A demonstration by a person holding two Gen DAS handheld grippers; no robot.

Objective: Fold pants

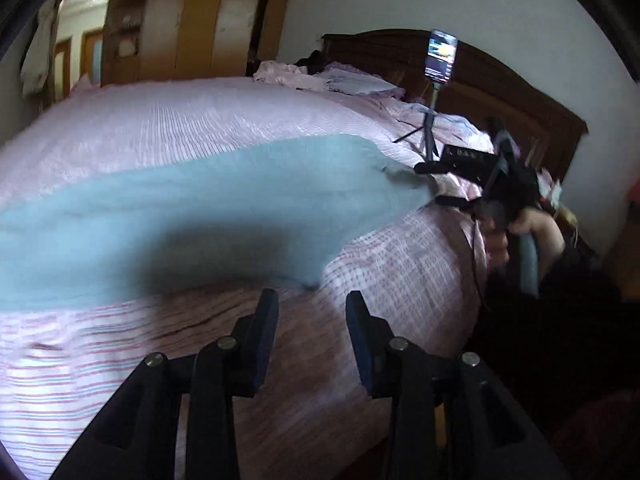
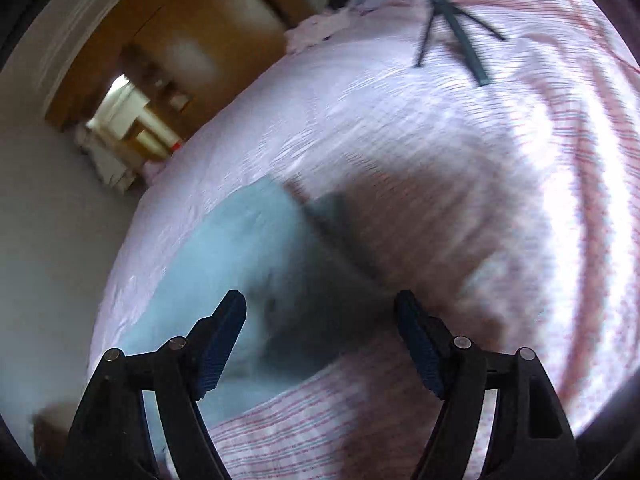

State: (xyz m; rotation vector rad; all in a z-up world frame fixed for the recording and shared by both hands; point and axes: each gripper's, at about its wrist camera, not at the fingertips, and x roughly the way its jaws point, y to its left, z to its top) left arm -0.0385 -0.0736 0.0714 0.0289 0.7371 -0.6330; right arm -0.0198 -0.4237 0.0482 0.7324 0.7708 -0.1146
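Observation:
Light blue pants lie flat in a long band across the pink striped bedspread. My left gripper hovers just in front of their near edge, jaws apart with only bedspread between them. In the left wrist view my right gripper shows at the pants' right end, held by a hand, jaws apart. In the right wrist view the pants spread under and ahead of my right gripper. It stands wide open above the cloth and nothing is pinched.
A phone on a small tripod stands on the bed near the dark wooden headboard. Crumpled pink bedding lies at the pillow end. A wooden wardrobe and a doorway are behind the bed. The bed's edge drops off at the right.

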